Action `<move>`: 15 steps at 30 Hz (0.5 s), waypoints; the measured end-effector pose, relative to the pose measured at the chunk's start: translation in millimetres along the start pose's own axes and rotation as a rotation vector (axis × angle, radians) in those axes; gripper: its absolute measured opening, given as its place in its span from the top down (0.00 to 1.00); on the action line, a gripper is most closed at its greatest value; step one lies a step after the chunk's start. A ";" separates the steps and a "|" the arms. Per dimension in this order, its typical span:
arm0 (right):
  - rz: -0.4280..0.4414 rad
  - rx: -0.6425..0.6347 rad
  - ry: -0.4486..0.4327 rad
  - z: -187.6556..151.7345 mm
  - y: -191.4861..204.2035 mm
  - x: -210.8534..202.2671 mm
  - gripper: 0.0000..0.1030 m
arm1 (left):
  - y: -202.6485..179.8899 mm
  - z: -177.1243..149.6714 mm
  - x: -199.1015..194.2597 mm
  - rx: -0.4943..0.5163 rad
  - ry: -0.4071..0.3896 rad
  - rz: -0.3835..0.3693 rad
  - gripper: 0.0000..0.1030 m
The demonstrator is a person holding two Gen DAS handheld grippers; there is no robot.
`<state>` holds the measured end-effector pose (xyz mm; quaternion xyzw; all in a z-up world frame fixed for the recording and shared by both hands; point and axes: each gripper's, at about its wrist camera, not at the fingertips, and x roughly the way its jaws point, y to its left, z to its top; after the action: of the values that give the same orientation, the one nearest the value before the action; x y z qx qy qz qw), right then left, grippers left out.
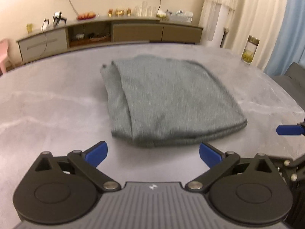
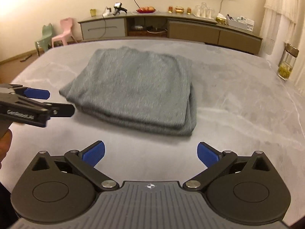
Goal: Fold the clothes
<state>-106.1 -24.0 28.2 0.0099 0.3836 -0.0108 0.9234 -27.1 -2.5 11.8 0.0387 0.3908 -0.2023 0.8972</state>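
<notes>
A grey folded garment (image 1: pixel 169 99) lies in a stacked rectangle on the grey marbled bench (image 1: pixel 47 103), ahead of both sets of jaws and touching neither. The left gripper (image 1: pixel 153 153) has its jaws spread wide with only bare bench between the blue pads; the garment's near folded edge sits just beyond them. The right gripper (image 2: pixel 150 152) likewise has its jaws spread wide and empty, the garment's near right corner a little ahead of them. Both grippers tilt downward toward the bench. In the right wrist view the left gripper comes in from the left edge, beside the garment's left side, with a hand (image 2: pixel 4 143) under it. A glass jar (image 2: pixel 286 64) with yellowish contents in its lower part stands at the bench's far right edge, well apart from the garment
</notes>
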 end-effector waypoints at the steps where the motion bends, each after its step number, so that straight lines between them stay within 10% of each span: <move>1: -0.003 -0.002 -0.001 -3.2 3.4 -1.4 0.01 | -1.7 -2.3 1.5 -0.003 0.009 -0.002 0.00; 15: -0.042 -0.054 -0.033 -33.1 19.9 -17.2 0.01 | -37.8 -27.5 2.5 -0.010 0.017 -0.011 0.00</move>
<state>-141.1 -3.0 17.3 -0.0233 0.3686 -0.0201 0.9291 -59.3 -31.6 -5.7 0.0338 0.3995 -0.2051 0.8929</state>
